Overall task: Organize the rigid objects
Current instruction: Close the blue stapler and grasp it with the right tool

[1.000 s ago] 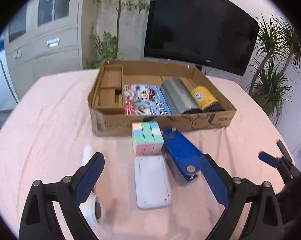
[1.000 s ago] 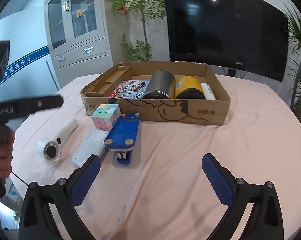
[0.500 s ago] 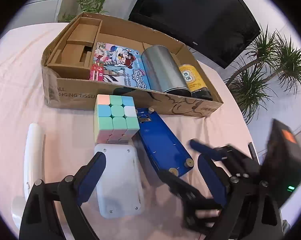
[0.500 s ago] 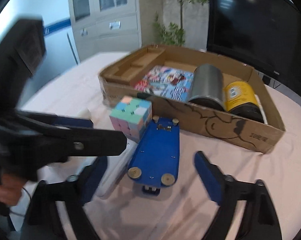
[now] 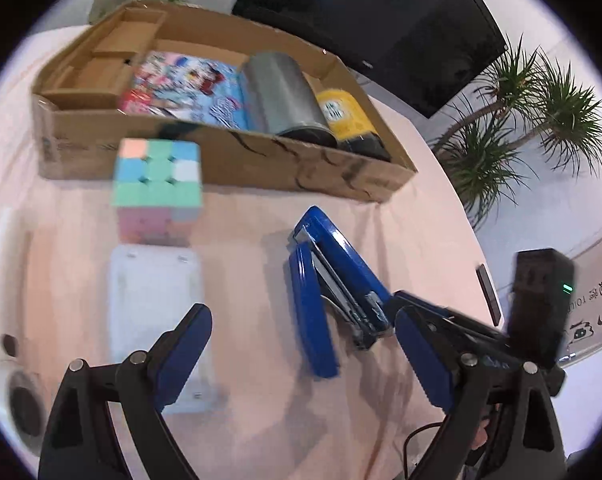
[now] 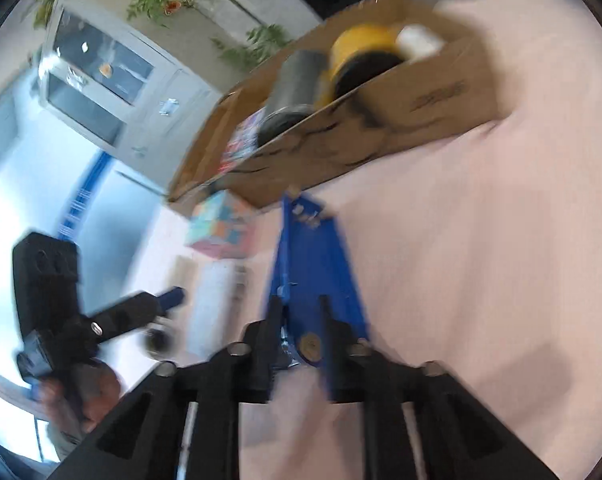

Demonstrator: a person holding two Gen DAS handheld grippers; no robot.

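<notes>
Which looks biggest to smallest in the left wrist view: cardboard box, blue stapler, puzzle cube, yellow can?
1. cardboard box
2. blue stapler
3. puzzle cube
4. yellow can, partly hidden behind the box wall

The stapler lies nearer the camera than the cube, so that pair is unsure.

Bare pink cloth (image 5: 257, 216) lies open between cube (image 5: 157, 184) and stapler (image 5: 333, 288) — cardboard box (image 5: 229, 156) walls off the far side.

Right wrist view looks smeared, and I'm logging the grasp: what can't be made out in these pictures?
- Right gripper, jaws closing around the blue stapler: blur hides contact.
- White cylinder, left wrist view: cut off at the edge.
- Box printing: blurred, unreadable.
</notes>
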